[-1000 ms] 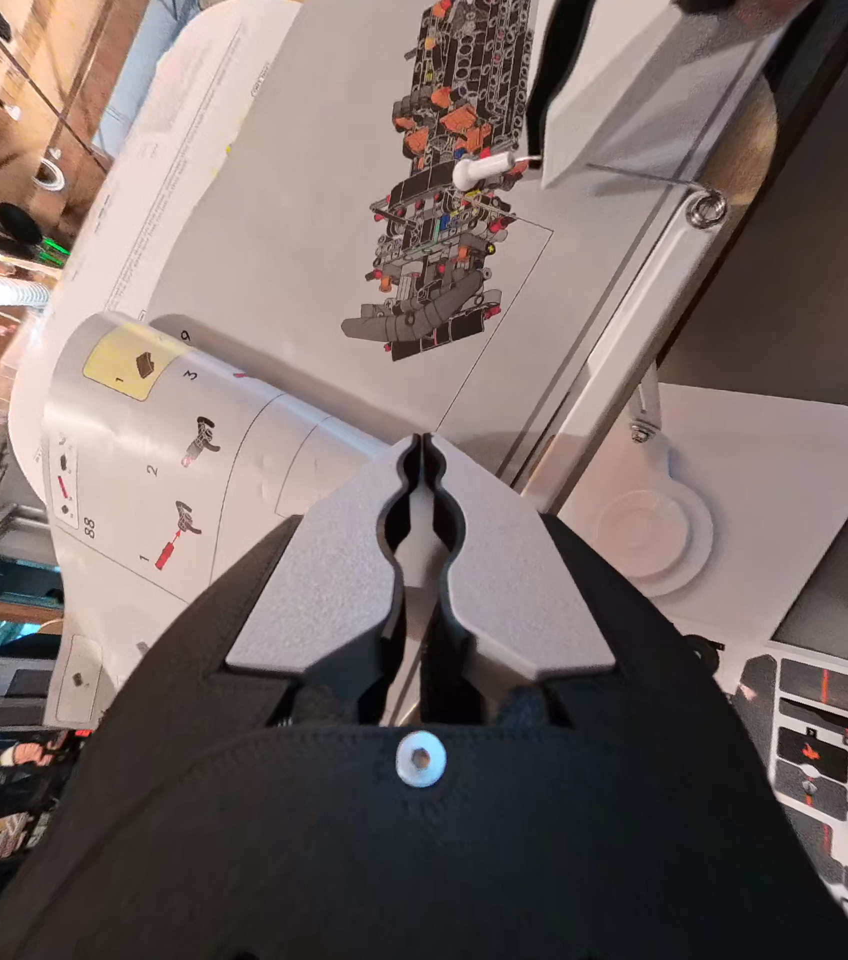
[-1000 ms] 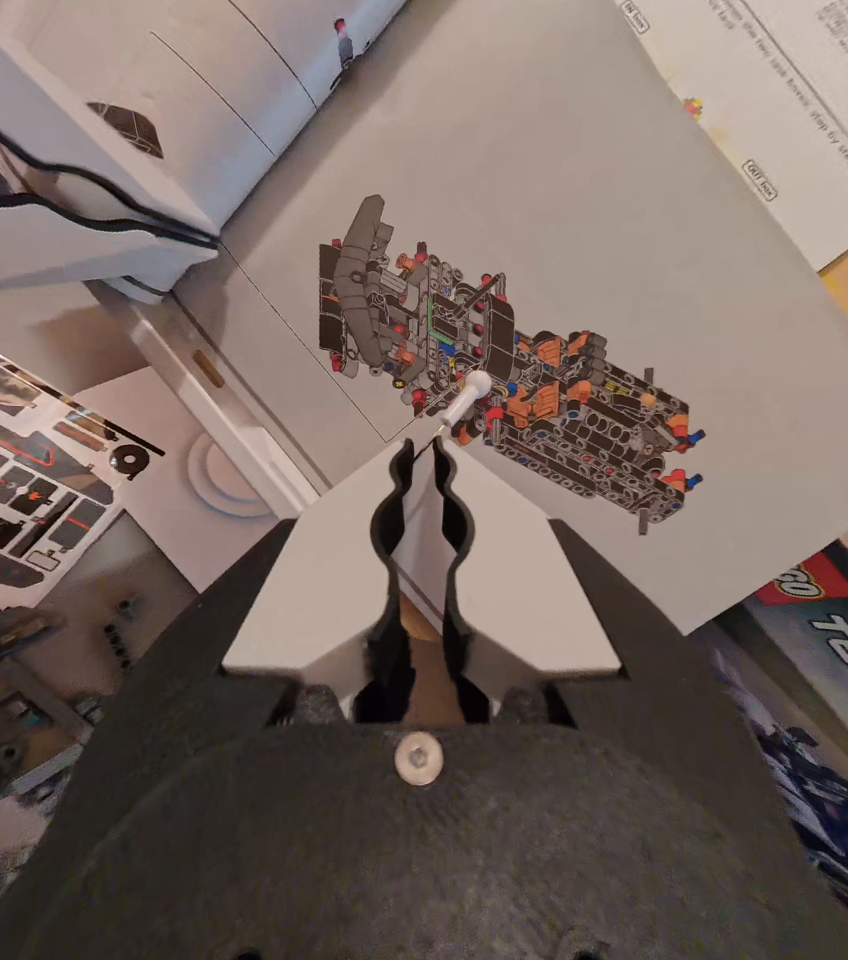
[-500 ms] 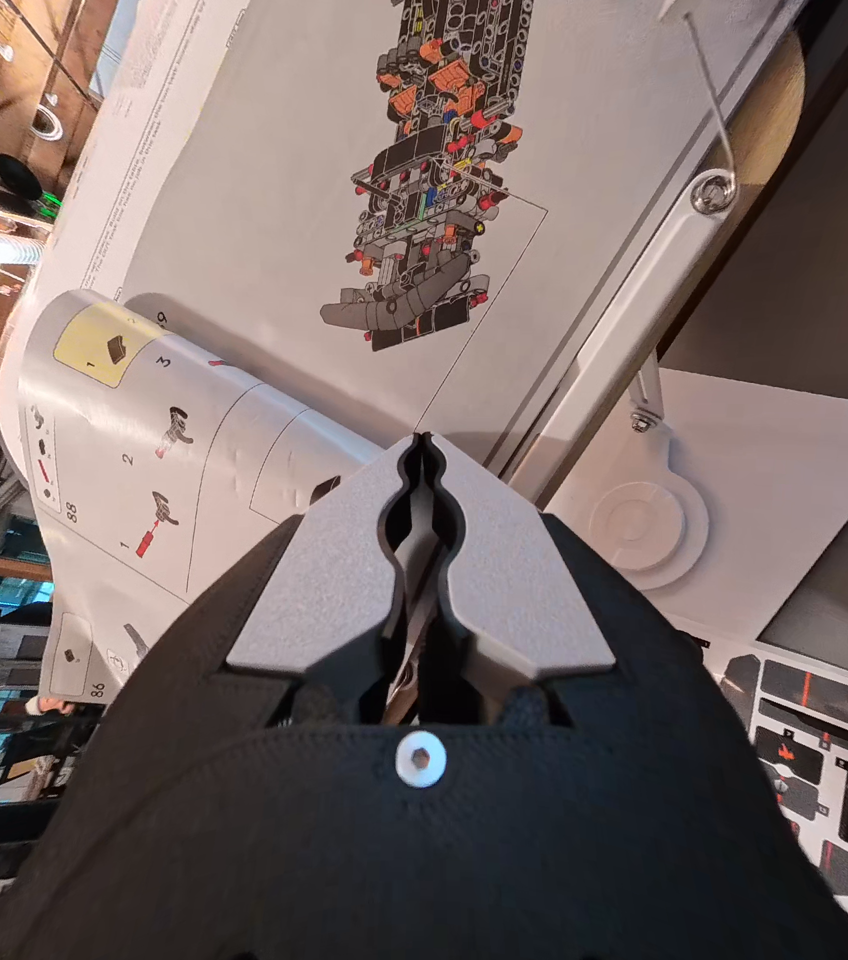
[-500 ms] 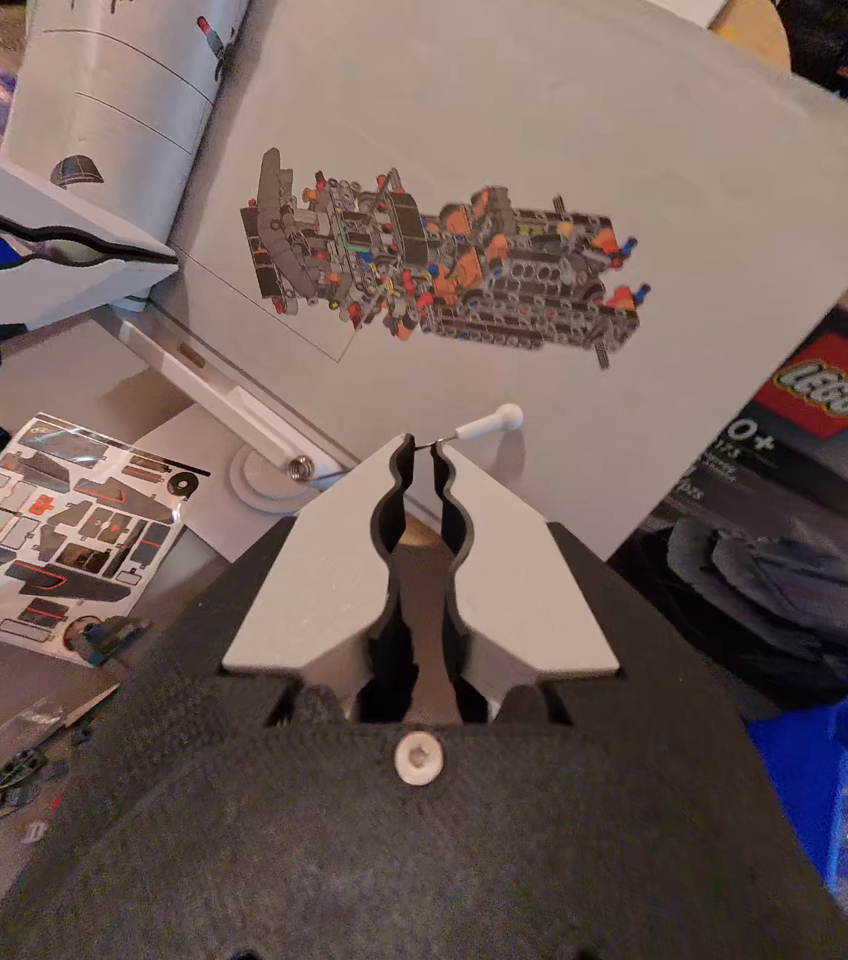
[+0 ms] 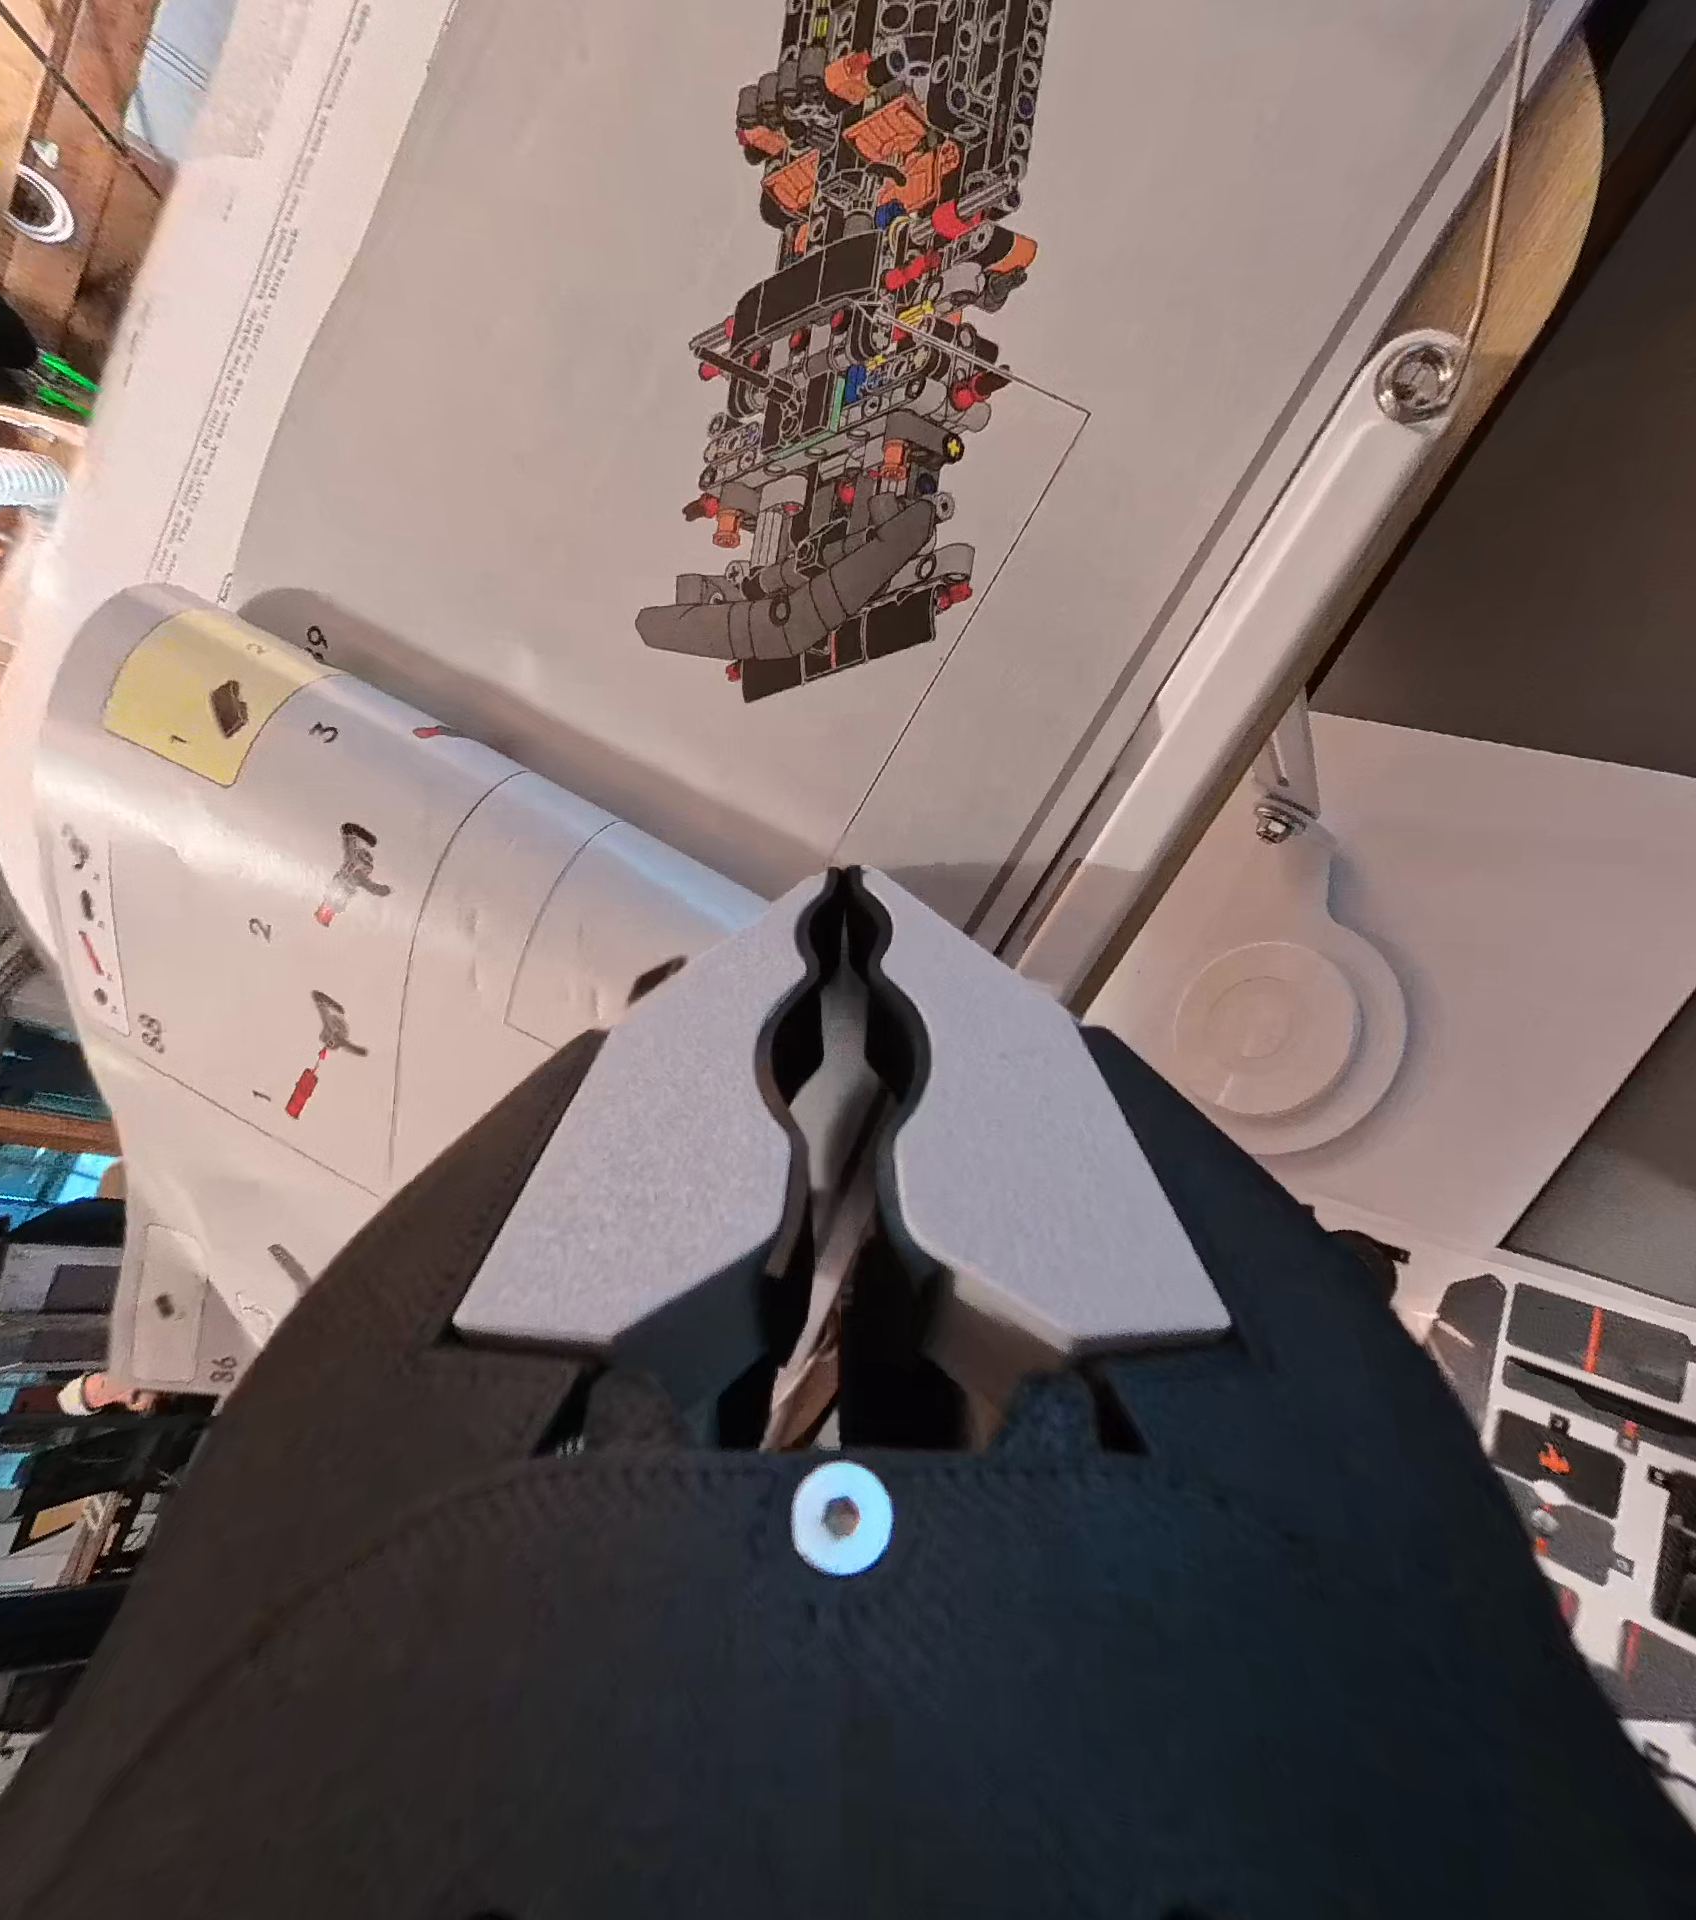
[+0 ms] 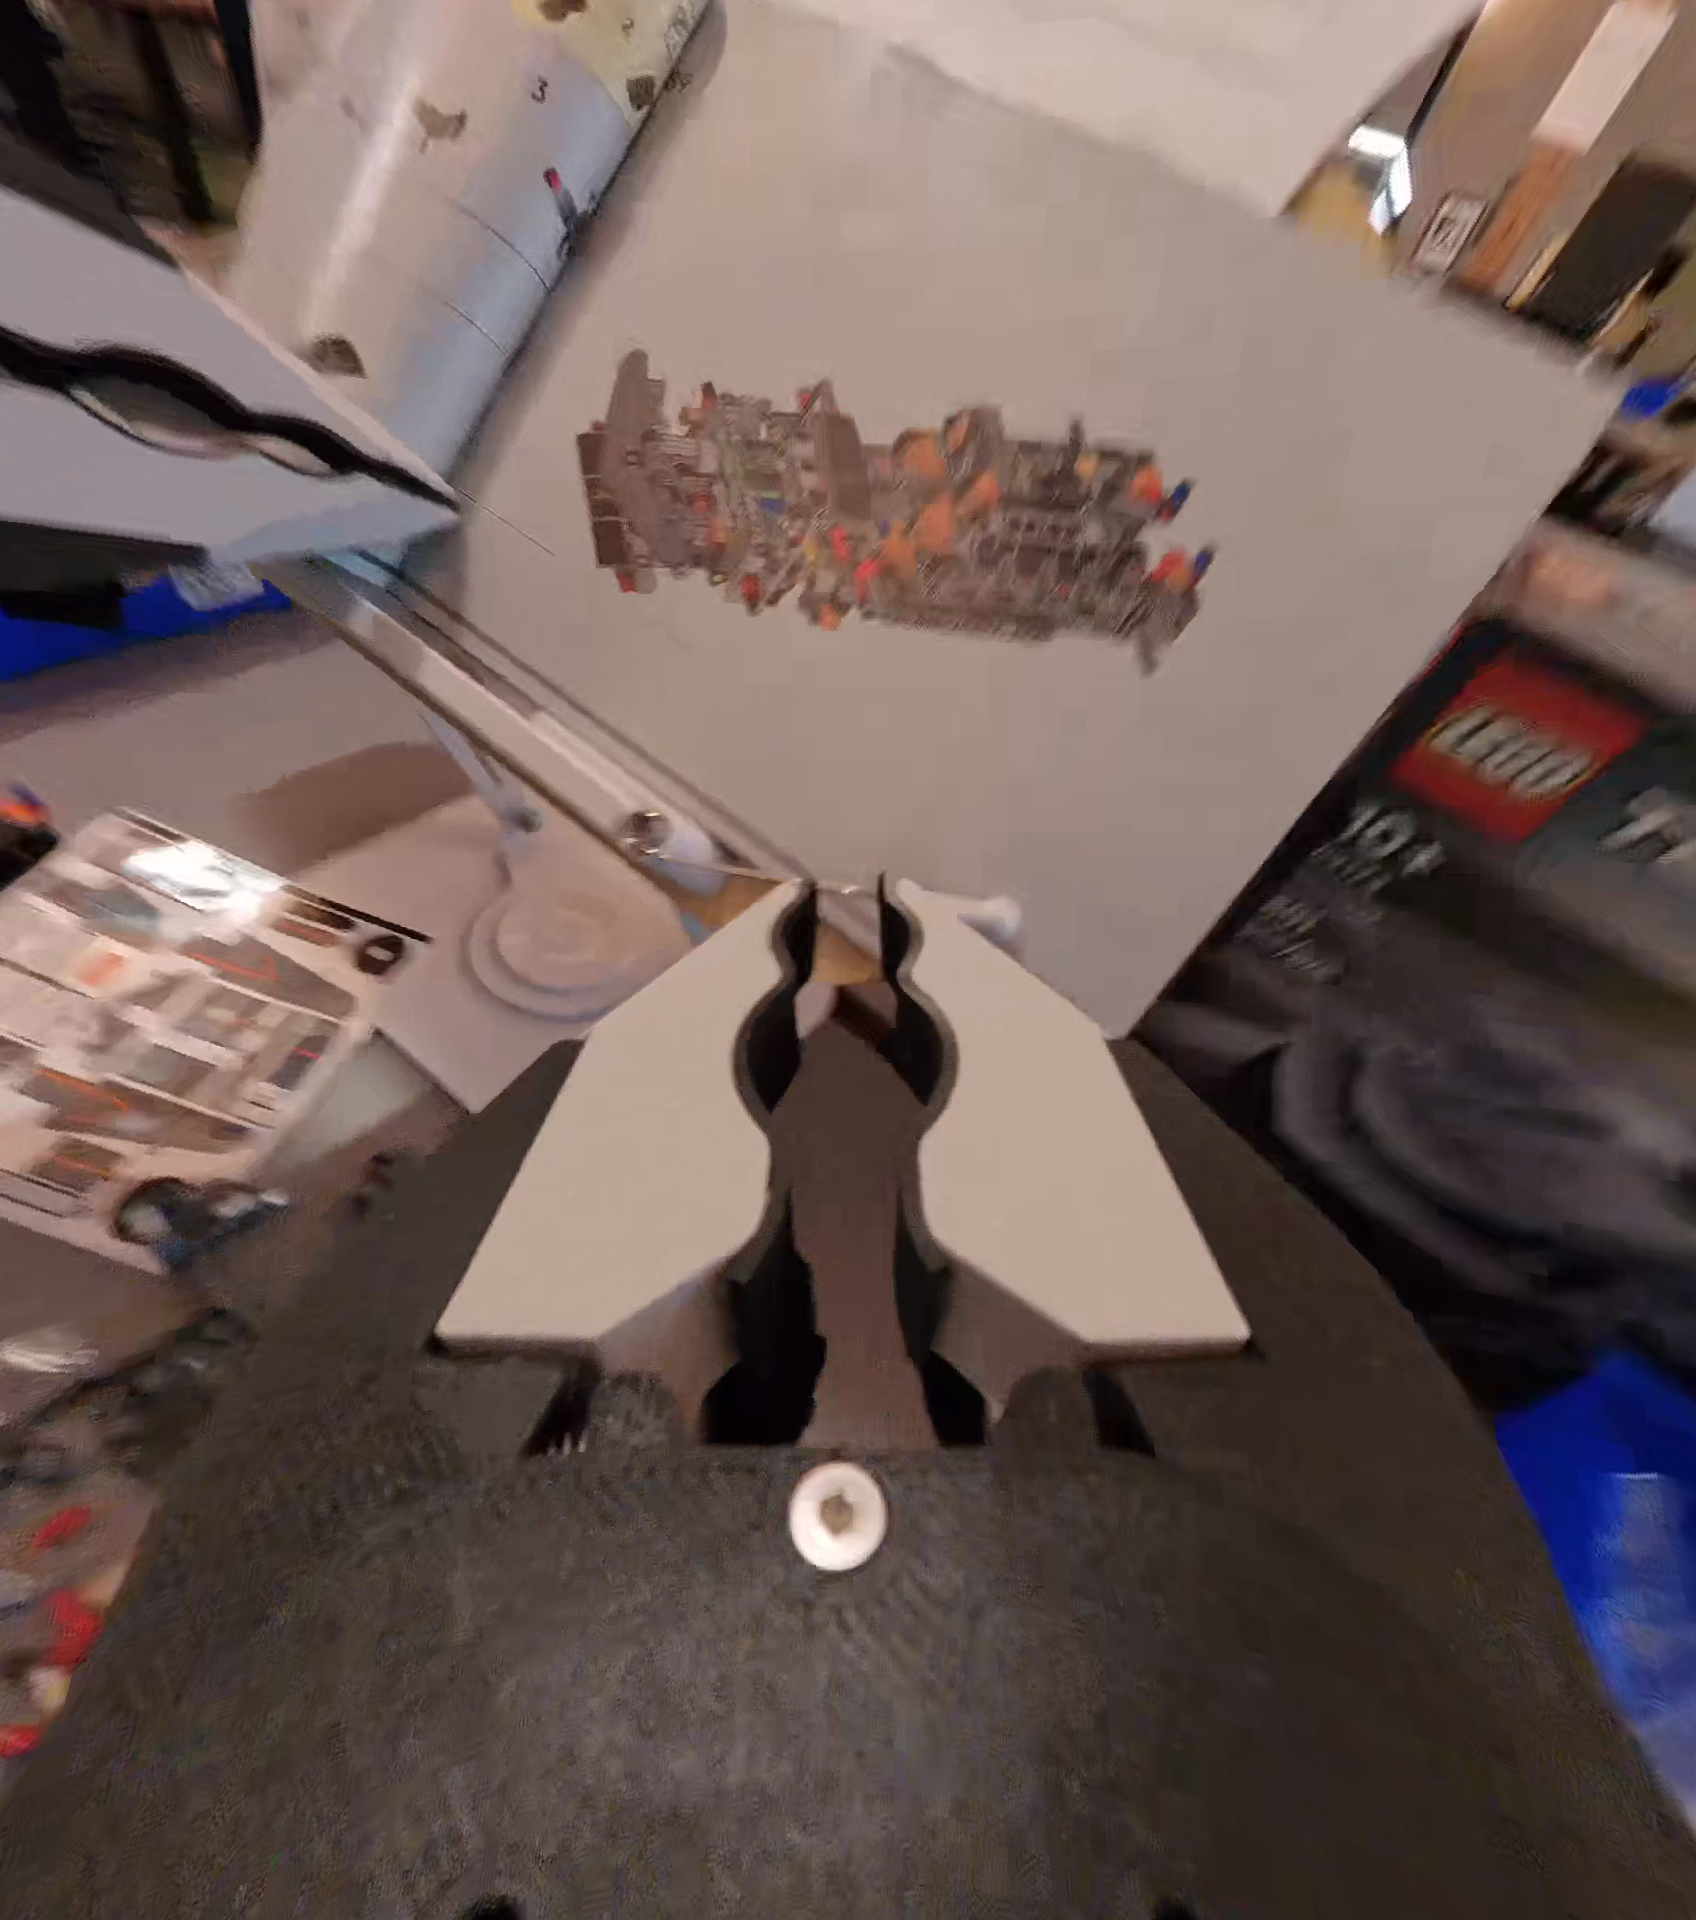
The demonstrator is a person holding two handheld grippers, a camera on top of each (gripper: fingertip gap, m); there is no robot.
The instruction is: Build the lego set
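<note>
The instruction booklet stands open on a white book stand, showing a picture of the half-built model. My left gripper is shut on the lower edge of a curled-over page, and a strip of paper shows between its fingers. In the blurred right wrist view the booklet is upright. My right gripper is at its bottom edge, jaws a little apart. The stand's wire page holder runs across the gap, with its white tip beside the right finger. The left gripper shows at the upper left.
A sticker sheet lies flat in front of the stand base and also shows in the right wrist view. The set's dark box stands right of the booklet. A blue bin is at the lower right. Loose small parts lie at the lower left. One gripper's finger ends stand about 20 cm off the other's.
My right gripper has swung the wire page holder down from the middle of the page to its bottom edge, and its jaws have parted slightly. The left gripper keeps hold of the page.
</note>
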